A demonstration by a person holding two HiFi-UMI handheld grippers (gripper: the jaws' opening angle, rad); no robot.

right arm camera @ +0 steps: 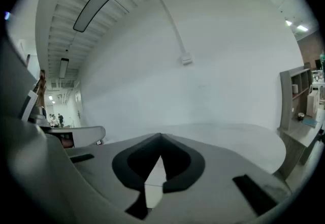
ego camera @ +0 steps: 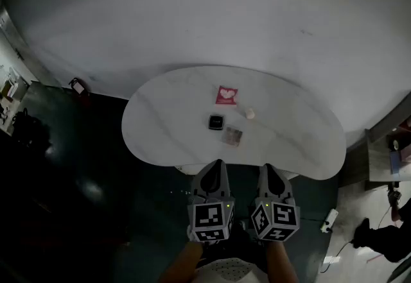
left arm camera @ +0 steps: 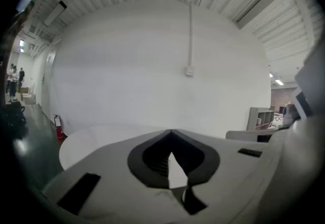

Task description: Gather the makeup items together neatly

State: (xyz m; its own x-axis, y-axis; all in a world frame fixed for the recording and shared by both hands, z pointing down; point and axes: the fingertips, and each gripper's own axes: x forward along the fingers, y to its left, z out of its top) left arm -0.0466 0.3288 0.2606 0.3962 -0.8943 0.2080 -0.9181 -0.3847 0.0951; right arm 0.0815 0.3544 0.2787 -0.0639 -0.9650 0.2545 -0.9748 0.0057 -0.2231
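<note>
Head view: white kidney-shaped table [ego camera: 160,121] at mid-frame, long axis running left to right. Four small items sit near its centre, close together but none touching. Pink square packet [ego camera: 226,95] is uppermost, slightly skewed to the frame edges. Small white item [ego camera: 249,113] lies to its lower right, too small to read a long axis. Black square compact [ego camera: 216,122] is below the packet. Brownish square piece [ego camera: 232,137] is just lower right of the compact, one corner toward the table's near edge. Left gripper [ego camera: 218,163] and right gripper [ego camera: 266,167] are side by side at lower centre, off the table's near edge, noses pointing up-frame toward the items. Both are well short of them. Red fire extinguisher [ego camera: 78,86] stands on the floor at the left.

Left gripper view: jaws pressed together to a point, nothing between them. Gripper aimed level at the white wall [left arm camera: 127,75]. Table edge shows pale at lower left. No makeup items visible.

Right gripper view: jaws likewise closed tight and empty. Tabletop spreads beyond the tip toward the right. Shelf unit [right arm camera: 294,98] at the right edge.
</note>
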